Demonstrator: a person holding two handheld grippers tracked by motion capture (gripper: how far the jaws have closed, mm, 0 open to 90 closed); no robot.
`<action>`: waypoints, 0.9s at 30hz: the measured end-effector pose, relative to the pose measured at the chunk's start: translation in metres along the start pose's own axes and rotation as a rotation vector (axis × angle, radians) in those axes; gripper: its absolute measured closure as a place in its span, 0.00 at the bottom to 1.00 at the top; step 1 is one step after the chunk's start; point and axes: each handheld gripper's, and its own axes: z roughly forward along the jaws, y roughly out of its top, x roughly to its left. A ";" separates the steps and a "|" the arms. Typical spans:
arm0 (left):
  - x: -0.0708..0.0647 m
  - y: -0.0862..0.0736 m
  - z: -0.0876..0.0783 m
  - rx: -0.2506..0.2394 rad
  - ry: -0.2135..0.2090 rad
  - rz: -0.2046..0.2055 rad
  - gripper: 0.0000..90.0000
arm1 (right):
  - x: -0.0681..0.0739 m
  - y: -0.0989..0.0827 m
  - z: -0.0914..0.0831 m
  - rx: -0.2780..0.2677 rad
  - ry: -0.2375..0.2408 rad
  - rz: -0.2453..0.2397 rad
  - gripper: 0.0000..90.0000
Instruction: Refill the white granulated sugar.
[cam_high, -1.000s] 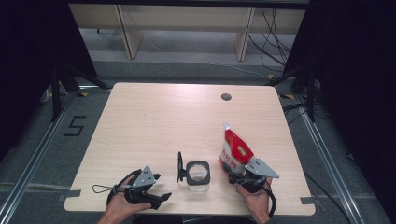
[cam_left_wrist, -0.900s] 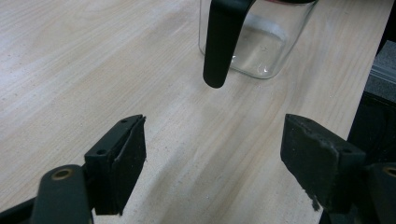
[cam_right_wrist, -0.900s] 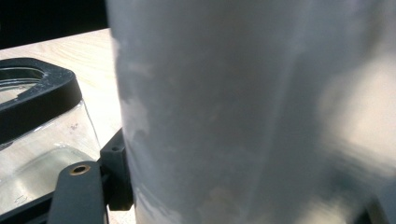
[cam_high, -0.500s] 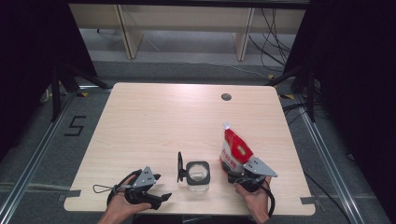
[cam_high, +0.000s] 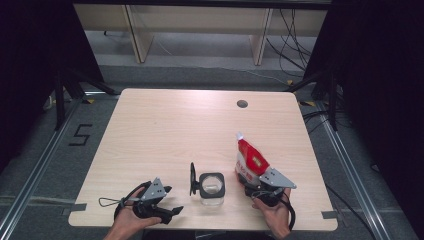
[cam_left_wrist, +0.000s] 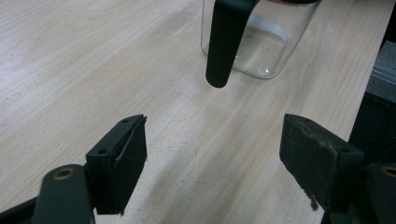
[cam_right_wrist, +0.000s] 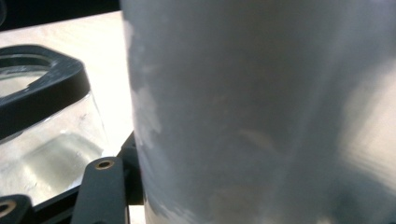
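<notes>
Right gripper (cam_high: 254, 181) jaws just closing round upright red pouch (cam_high: 249, 161) – glass jar (cam_high: 212, 186) just left; left gripper (cam_left_wrist: 212, 161) jaws wide, empty.

black "5" taped on the grey floor (cam_high: 60, 150) left of the counter; print on the red-and-white pouch (cam_high: 250, 161) too small to read

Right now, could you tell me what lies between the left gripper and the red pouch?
In the high view, the glass jar with its black lid open stands between the left gripper and the red pouch.
</notes>
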 end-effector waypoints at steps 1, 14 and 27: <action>0.000 0.000 0.000 -0.001 -0.001 -0.004 0.25 | 0.000 0.001 -0.001 0.002 -0.008 -0.016 0.44; 0.000 -0.001 0.001 -0.011 -0.002 -0.004 0.25 | -0.003 0.007 -0.013 0.018 -0.018 -0.228 0.45; 0.001 -0.001 0.001 0.007 0.000 -0.001 0.25 | 0.010 0.025 -0.061 0.016 -0.165 -0.571 0.45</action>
